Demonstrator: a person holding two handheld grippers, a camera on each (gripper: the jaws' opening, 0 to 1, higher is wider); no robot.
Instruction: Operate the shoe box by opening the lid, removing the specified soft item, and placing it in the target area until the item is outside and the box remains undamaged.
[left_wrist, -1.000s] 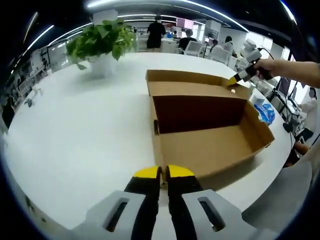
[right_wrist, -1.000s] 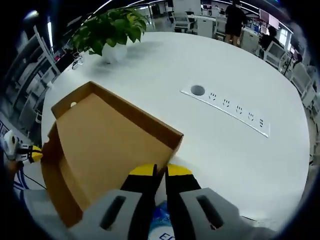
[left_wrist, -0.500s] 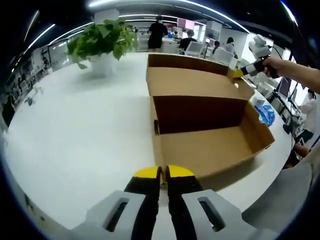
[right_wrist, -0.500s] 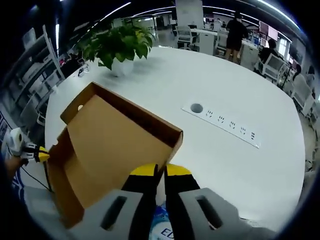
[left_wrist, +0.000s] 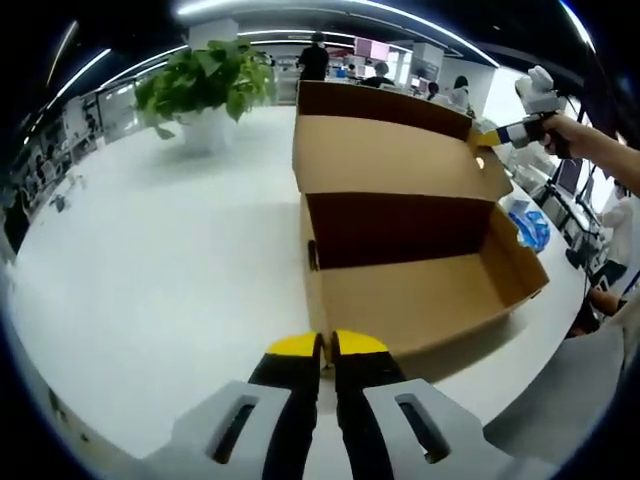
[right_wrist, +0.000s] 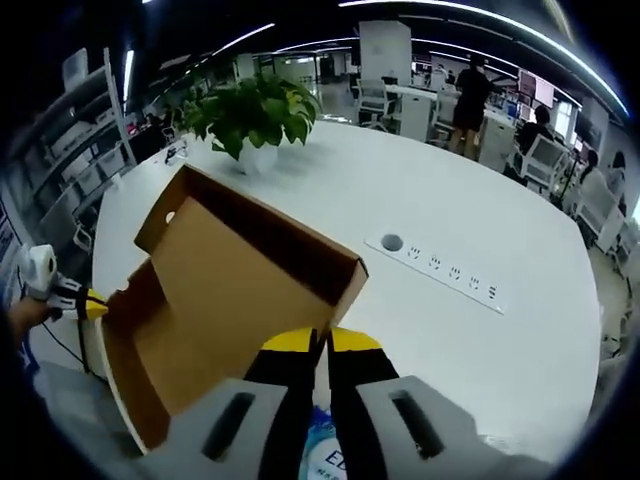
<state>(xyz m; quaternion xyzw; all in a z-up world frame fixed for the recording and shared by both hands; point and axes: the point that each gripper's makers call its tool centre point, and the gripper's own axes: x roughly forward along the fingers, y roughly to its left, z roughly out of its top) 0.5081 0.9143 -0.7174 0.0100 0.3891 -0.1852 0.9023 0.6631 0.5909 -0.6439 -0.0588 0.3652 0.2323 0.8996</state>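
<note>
Lid raised, both grippers pinching the shoe box on the white table.

Left gripper (left_wrist: 327, 346) has its yellow-tipped jaws squeezed together on the box's (left_wrist: 420, 290) near wall. Right gripper (right_wrist: 320, 342) is closed on the lid's (right_wrist: 240, 285) edge, holding it tilted up; the cardboard bears no readable print. Under the right gripper's jaws sits a blue-and-white packet (right_wrist: 325, 455) with letters starting "E", the rest hidden. A potted plant (left_wrist: 205, 85) stands beyond. A power strip (right_wrist: 440, 272) lies flush in the table (left_wrist: 160, 260).
</note>
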